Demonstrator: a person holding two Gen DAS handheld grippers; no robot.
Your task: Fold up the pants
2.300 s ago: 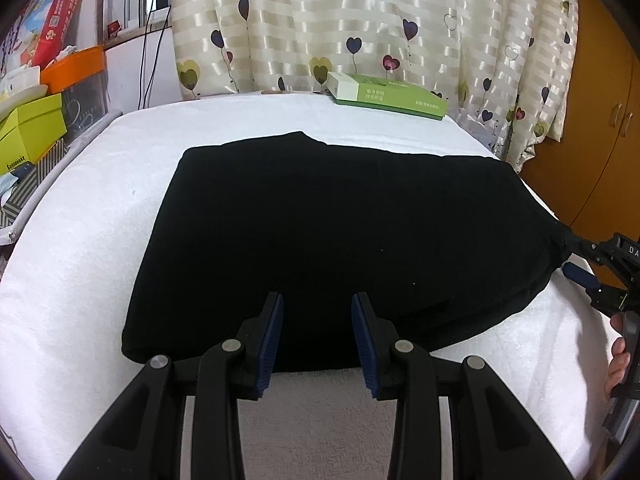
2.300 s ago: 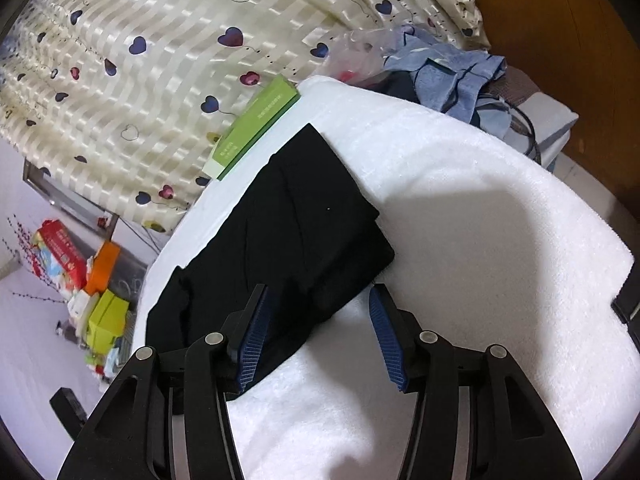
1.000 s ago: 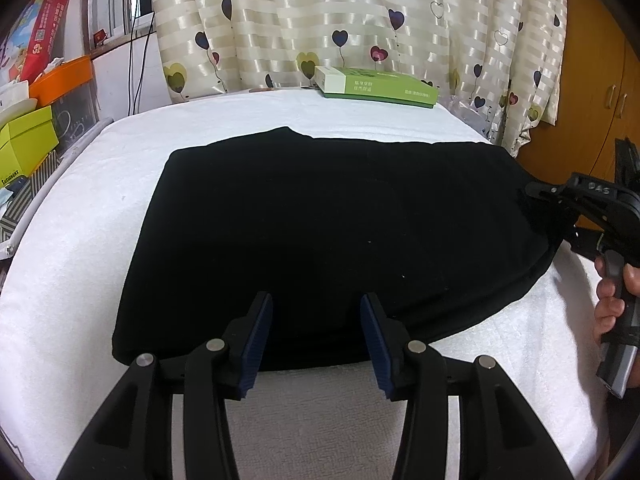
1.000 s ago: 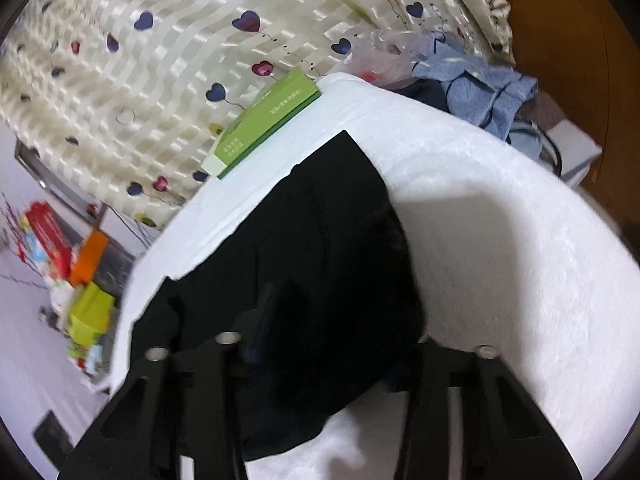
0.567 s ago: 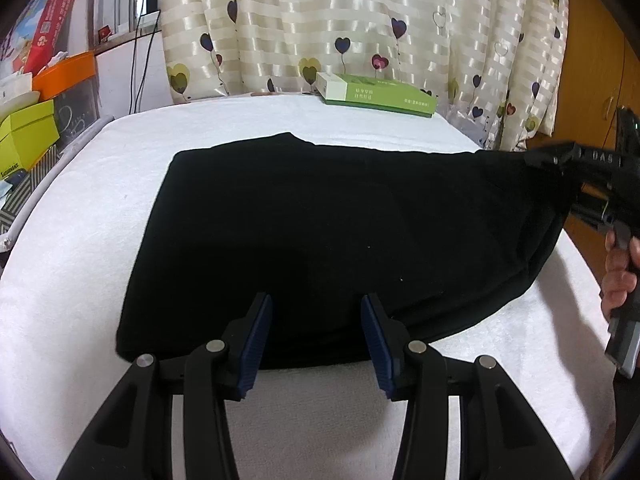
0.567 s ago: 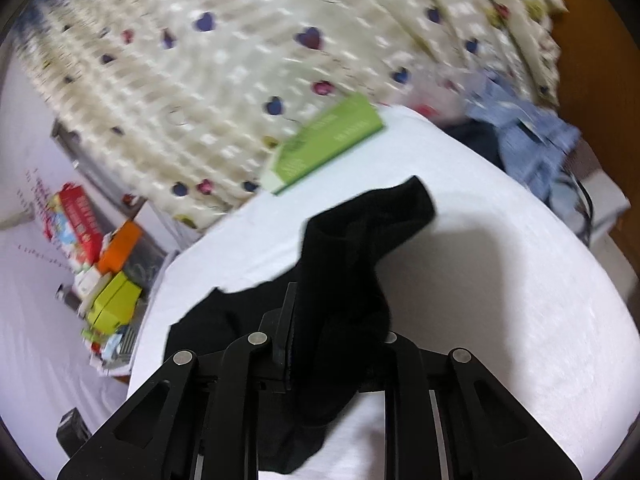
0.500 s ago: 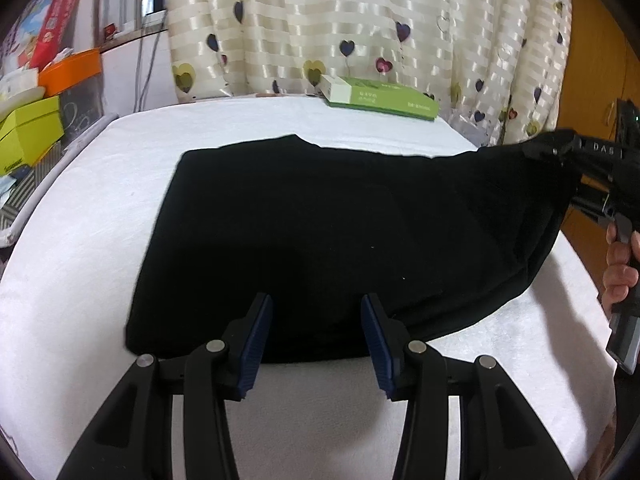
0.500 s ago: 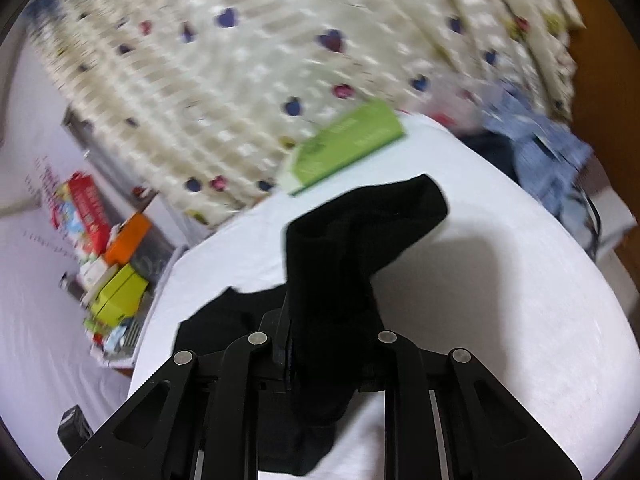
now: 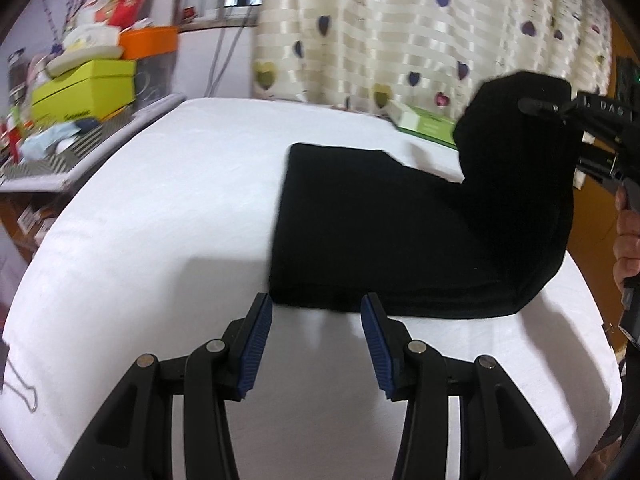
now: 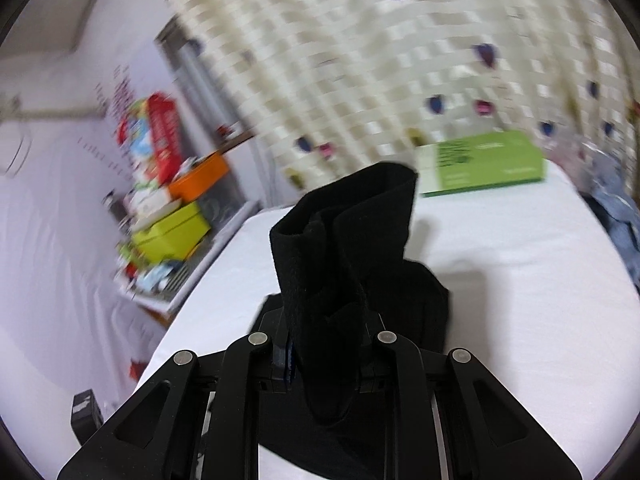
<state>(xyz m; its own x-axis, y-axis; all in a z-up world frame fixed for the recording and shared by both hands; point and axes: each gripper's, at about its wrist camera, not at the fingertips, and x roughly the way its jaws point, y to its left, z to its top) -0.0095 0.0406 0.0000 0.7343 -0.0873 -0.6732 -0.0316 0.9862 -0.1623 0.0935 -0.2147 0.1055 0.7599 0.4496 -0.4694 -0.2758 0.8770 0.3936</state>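
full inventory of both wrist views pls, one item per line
pants: 1, black, on the white surface, right end lifted
white surface: 1, white, under the pants
green box: 1, far edge by the curtain
curtain: 1, cream with hearts, behind
clutter shelf: yellow-green and orange boxes, far left
binder clip: 1, near left edge
blue clothes: pile, far right
left gripper: open, at the pants' near edge
right gripper: shut on the pants
hand: 1, holding the right gripper
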